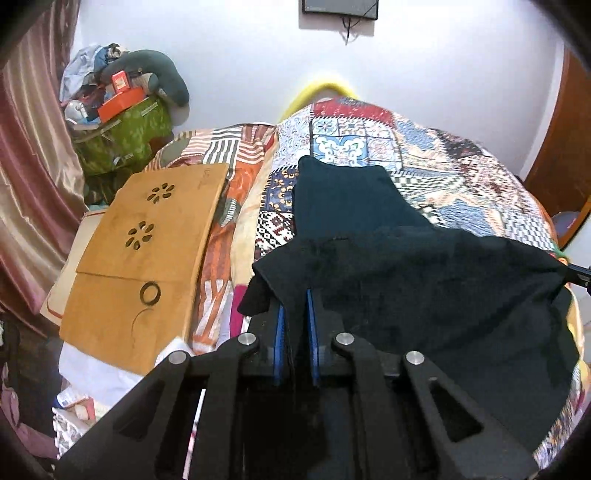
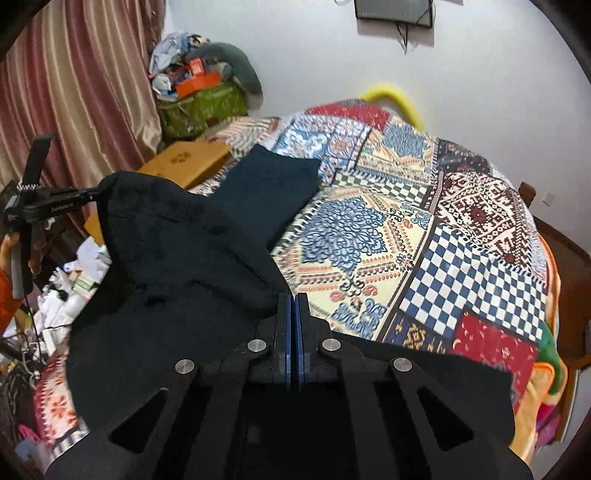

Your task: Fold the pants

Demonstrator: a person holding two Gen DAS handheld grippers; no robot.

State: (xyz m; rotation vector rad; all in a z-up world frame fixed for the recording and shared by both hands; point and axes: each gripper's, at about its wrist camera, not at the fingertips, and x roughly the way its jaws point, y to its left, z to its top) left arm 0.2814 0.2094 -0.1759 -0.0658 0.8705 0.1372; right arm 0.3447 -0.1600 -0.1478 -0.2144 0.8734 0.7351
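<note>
The big bed [image 2: 424,221] wears a bright patchwork quilt, and the dark pants [image 1: 351,206] lie on it with the near end lifted up. The left gripper [image 1: 294,295] and the right gripper [image 2: 294,299] each have their jaws pinching one side of that end. I think a weak pinch could let the soft cloth slip out, and the fold would land crooked.

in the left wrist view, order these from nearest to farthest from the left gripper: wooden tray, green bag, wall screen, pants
1. pants: clamped in the left gripper, jaws shut on the cloth.
2. wooden tray: to the left, on the bed's edge.
3. green bag: far left corner, by the curtain.
4. wall screen: top, on the far wall.
</note>
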